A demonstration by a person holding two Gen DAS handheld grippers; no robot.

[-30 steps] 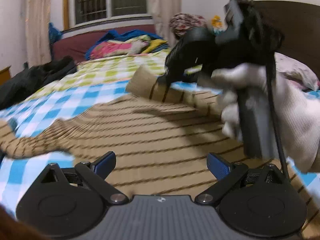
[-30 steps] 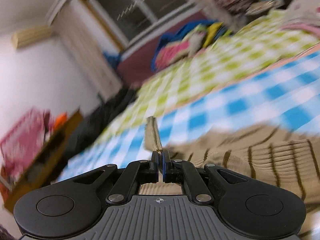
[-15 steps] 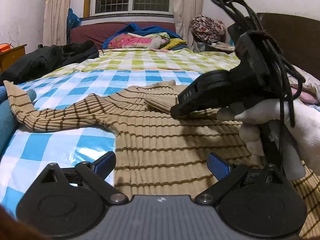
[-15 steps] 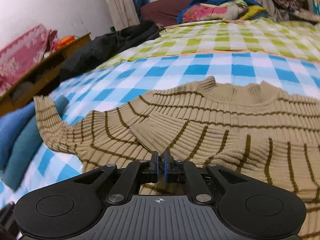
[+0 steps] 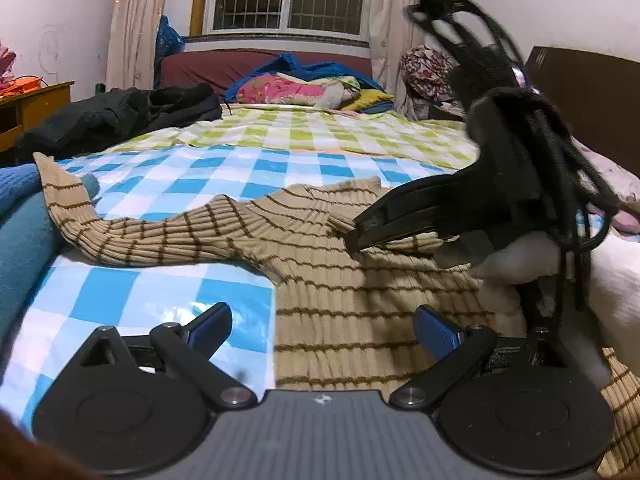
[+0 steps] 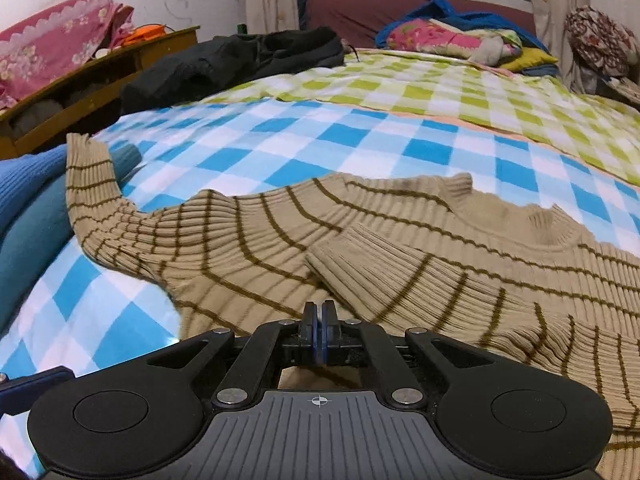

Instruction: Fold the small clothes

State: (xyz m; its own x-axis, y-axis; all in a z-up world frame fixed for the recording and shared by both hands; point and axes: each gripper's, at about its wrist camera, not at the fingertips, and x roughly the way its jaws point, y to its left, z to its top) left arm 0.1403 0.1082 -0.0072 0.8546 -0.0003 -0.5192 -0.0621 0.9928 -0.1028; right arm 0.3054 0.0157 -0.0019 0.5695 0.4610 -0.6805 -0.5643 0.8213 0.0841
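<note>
Left wrist view: at the far left edge a blue garment (image 5: 20,232) lies bunched, and the cuff of the sweater's (image 5: 360,300) outstretched sleeve rests against it. The beige, brown-striped sweater spreads from there across the middle to the lower right, flat on the blue-checked sheet (image 5: 120,300). The left gripper (image 5: 322,330) sits at the bottom centre with its jaws wide apart and nothing between them; its left finger is over bare sheet, its right finger over the sweater's body. At centre right the right gripper (image 5: 354,242), held by a gloved hand (image 5: 520,260), points down to the left, its tip on a folded-over sleeve cuff lying across the sweater's chest.

Right wrist view: the blue garment and outstretched sleeve fill the left side. At the bottom centre the right gripper (image 6: 319,328) has its jaws pressed together; no cloth shows between the pads. The folded sleeve (image 6: 400,268) runs from just above the tip toward the lower right, with the collar in the upper right.
</note>
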